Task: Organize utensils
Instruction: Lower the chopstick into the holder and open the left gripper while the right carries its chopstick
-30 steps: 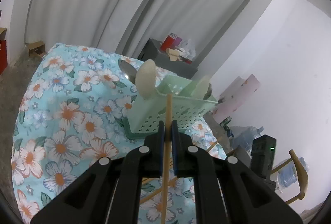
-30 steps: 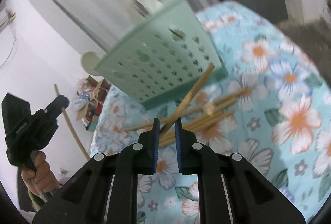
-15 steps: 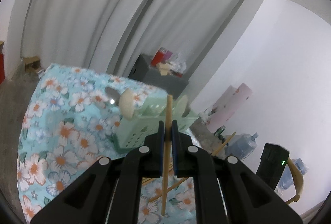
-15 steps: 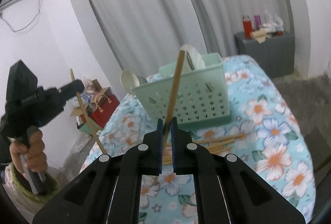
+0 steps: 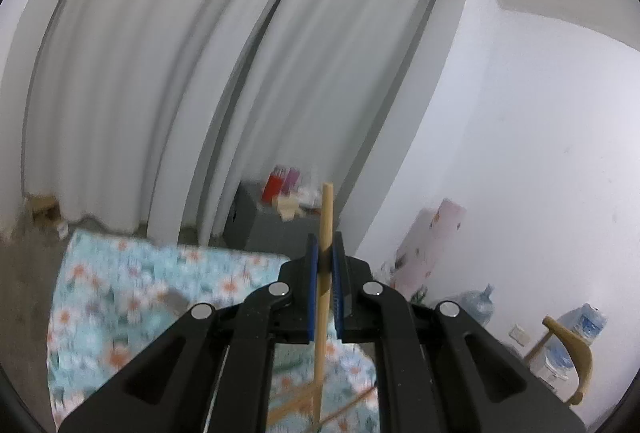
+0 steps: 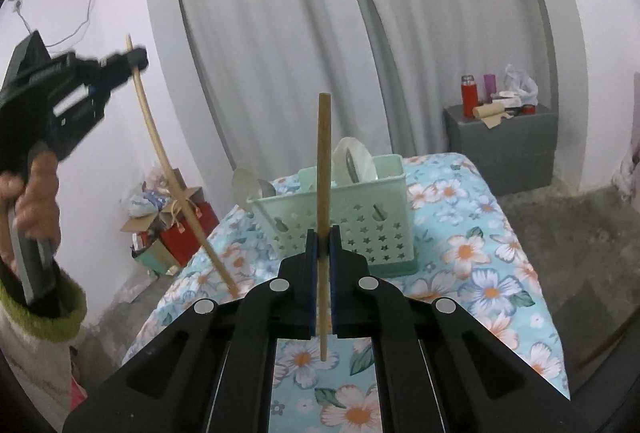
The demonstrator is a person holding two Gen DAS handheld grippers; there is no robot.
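Observation:
My left gripper [image 5: 325, 245] is shut on a wooden chopstick [image 5: 325, 213] that stands upright between its blue pads, high above the flowered table [image 5: 120, 297]. It shows from the side in the right wrist view [image 6: 128, 63], raised at the far left with its chopstick [image 6: 168, 169] slanting down. My right gripper [image 6: 319, 239] is shut on a second wooden chopstick [image 6: 323, 169], held upright in front of the mint-green utensil basket [image 6: 340, 221]. The basket stands on the table and holds white spoons [image 6: 354, 157].
More chopsticks [image 5: 304, 399] lie on the flowered cloth below my left gripper. A grey cabinet [image 6: 500, 149] with bottles stands by the curtains. Bags and boxes [image 6: 168, 229] sit on the floor left of the table. A wooden chair [image 5: 568, 357] and water jugs are at right.
Both grippers have risen and tilted up with their chopsticks. The basket has dropped out of the left wrist view. In the right wrist view the basket now sits farther away.

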